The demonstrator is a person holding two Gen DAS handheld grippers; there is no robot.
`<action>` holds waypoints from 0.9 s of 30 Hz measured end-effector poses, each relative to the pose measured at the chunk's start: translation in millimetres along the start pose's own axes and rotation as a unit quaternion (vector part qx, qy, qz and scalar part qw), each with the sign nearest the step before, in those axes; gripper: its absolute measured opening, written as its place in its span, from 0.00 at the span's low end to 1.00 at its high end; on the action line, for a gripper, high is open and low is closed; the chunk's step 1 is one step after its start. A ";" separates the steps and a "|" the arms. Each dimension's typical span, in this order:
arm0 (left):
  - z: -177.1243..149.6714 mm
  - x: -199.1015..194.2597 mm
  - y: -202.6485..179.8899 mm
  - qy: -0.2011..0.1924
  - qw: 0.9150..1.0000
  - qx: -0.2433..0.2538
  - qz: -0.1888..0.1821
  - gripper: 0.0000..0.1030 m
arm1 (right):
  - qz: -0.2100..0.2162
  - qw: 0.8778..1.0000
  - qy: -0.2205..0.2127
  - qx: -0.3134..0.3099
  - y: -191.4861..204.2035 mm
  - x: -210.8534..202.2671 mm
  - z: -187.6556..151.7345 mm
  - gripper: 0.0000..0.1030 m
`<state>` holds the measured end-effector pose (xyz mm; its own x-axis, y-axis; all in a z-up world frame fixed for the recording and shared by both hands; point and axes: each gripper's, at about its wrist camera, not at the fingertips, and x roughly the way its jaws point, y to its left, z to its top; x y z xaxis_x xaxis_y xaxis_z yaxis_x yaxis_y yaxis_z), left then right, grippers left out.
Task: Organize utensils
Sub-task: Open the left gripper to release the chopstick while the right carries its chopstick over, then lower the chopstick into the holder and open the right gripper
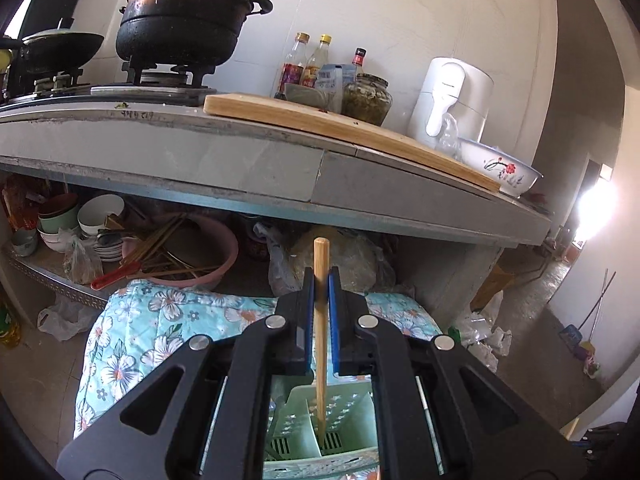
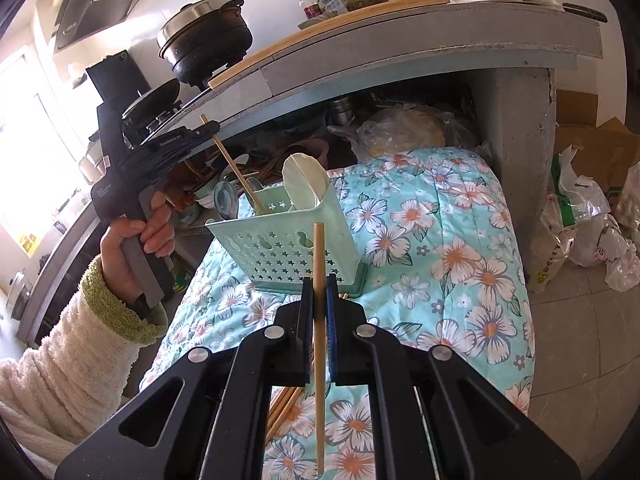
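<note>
My left gripper is shut on a wooden chopstick; its lower tip reaches into a compartment of the pale green utensil holder below. In the right wrist view that left gripper, held by a hand in a fluffy sleeve, keeps the chopstick slanting down into the green holder, which stands on a floral quilt. A white spoon stands in the holder. My right gripper is shut on a second chopstick, in front of the holder. Several loose chopsticks lie on the quilt under it.
A grey counter overhangs the quilt, carrying a black pot, cutting board, bottles, jar and a flowered bowl. Under it sit bowls, a pink basin and plastic bags. More bags lie on the floor at right.
</note>
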<state>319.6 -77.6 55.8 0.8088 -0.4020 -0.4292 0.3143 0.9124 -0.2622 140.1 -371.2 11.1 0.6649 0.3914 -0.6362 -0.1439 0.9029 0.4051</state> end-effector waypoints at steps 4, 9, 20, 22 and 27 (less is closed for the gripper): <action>-7.7 -3.4 1.4 0.009 1.000 0.004 -0.002 0.13 | -0.002 1.000 -0.005 -0.005 4.1 -3.1 3.2 0.06; -9.6 -16.5 9.0 0.010 1.000 -0.011 -0.009 0.20 | -0.002 1.000 -0.019 -0.016 14.5 -11.1 15.9 0.06; -33.3 -88.4 41.2 -0.018 0.999 -0.050 -0.010 0.35 | 0.041 0.986 -0.153 -0.045 64.6 -34.4 118.4 0.06; -45.1 -104.4 49.6 -0.019 0.998 -0.053 -0.002 0.39 | 0.042 0.982 -0.179 -0.050 75.0 -28.5 139.0 0.06; -79.4 -135.0 68.2 -0.007 0.998 -0.057 0.022 0.54 | 0.041 0.975 -0.206 -0.072 100.1 9.3 170.7 0.06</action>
<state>192.3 32.7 27.2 0.8281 -0.3599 -0.4298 0.2202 0.9139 -0.3410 256.9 -307.5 157.8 0.8805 0.3854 -0.2760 -0.2906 0.8988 0.3281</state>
